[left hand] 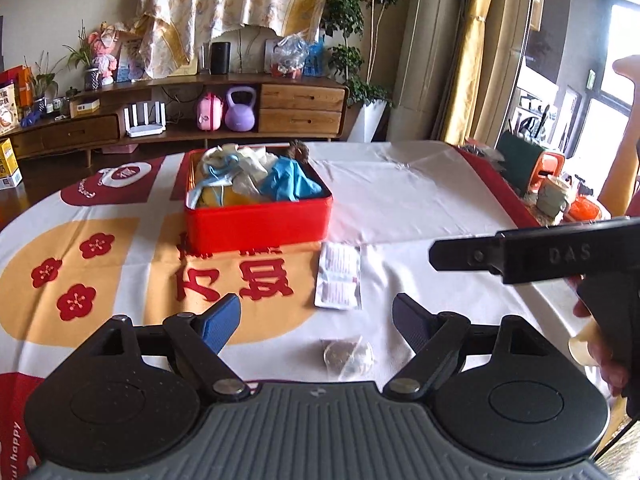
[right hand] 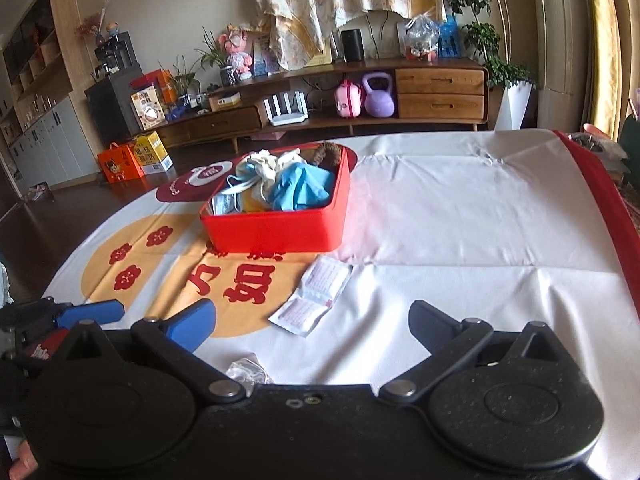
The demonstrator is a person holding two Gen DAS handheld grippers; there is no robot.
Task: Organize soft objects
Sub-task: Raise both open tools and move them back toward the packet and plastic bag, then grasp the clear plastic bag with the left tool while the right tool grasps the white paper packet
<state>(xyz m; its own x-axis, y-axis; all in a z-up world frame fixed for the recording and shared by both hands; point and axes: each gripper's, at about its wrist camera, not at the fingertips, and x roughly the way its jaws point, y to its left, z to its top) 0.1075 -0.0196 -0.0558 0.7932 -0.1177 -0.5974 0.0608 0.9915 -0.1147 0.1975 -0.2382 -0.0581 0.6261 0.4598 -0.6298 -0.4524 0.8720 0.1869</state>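
The red tin (left hand: 258,229) sits mid-table on the printed cloth (left hand: 420,200), heaped with soft things: a blue glove (left hand: 290,184) and pale cloths (left hand: 240,164). Just in front lies a flat packet (left hand: 339,276); nearer, a clear bag (left hand: 348,356). The left gripper (left hand: 316,320) and right gripper (right hand: 312,324) both gape, holding nothing.

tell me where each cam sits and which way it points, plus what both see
Left wrist: on the left gripper, jaws open, looking across the table at the red tin; the right gripper and the person's hand show at right.
Right wrist: on the right gripper, jaws open, facing the same way; the left gripper's blue fingertip shows at left.
Shared: red tin of soft items, white sachet, clear packet, printed tablecloth.
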